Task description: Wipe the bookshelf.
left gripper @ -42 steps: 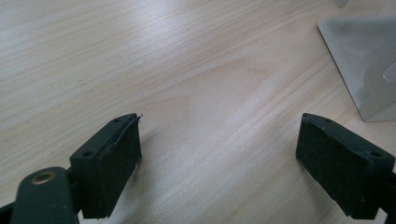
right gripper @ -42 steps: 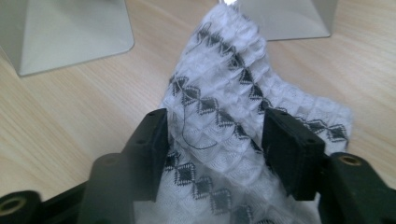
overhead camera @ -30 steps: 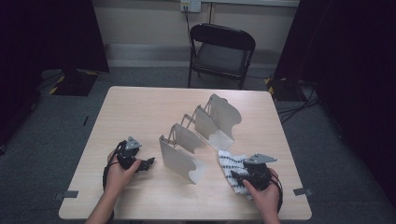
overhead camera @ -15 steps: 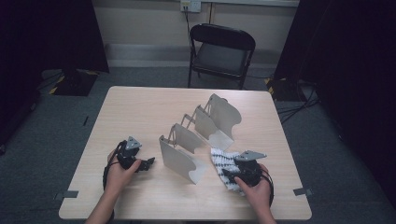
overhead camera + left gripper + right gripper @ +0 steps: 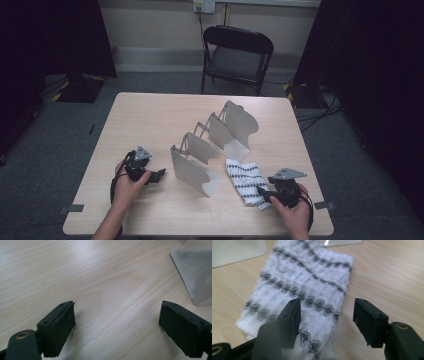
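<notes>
The folded cloth (image 5: 248,182) is white with dark zigzag bands; it lies flat just right of the metal rack (image 5: 212,146), near the bench's (image 5: 150,115) front edge. The right claw (image 5: 325,317) has just been closing, jaws apart over the cloth's near end; the left claw (image 5: 117,325) is spread over bare wood left of the rack. Beyond the rack stands a black chair (image 5: 237,57) on grey floor.

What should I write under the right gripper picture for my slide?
Right gripper, jaws open, reaching over a folded white patterned cloth on the wooden table.
</notes>
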`<state>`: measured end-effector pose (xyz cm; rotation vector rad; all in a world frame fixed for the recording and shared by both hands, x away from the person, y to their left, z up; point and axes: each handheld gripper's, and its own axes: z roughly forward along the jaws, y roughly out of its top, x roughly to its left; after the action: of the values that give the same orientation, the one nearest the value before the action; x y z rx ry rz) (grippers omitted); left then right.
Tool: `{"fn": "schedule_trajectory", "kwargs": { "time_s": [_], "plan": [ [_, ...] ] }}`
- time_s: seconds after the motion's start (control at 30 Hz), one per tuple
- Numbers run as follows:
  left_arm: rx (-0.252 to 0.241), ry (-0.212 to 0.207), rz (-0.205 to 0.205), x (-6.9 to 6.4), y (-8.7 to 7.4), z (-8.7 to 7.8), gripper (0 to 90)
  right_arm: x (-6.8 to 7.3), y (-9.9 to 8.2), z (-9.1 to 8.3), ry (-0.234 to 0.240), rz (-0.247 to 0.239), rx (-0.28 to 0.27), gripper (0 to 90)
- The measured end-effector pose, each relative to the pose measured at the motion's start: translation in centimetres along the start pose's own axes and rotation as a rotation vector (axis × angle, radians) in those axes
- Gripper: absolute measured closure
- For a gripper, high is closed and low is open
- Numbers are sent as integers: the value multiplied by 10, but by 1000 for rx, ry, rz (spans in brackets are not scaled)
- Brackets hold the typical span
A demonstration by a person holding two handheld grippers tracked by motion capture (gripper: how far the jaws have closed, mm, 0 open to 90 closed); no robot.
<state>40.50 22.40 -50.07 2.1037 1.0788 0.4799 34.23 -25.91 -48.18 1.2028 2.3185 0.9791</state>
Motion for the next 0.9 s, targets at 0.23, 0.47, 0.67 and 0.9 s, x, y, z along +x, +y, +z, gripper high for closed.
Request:
{"fn": "schedule_trajectory", "kwargs": {
  "time_s": [0.23,0.47,0.67,0.9],
  "plan": [
    [0,0,-1,0,0,0,132,-21,-1,-1,-54,40,-4,386],
    [0,0,-6,-1,0,0,129,-20,15,-3,-44,61,-61,332],
    [0,0,-4,0,0,0,129,-1,21,5,15,65,-73,266],
    [2,0,-1,0,0,0,129,15,20,28,-12,61,-31,185]
  ]
}}
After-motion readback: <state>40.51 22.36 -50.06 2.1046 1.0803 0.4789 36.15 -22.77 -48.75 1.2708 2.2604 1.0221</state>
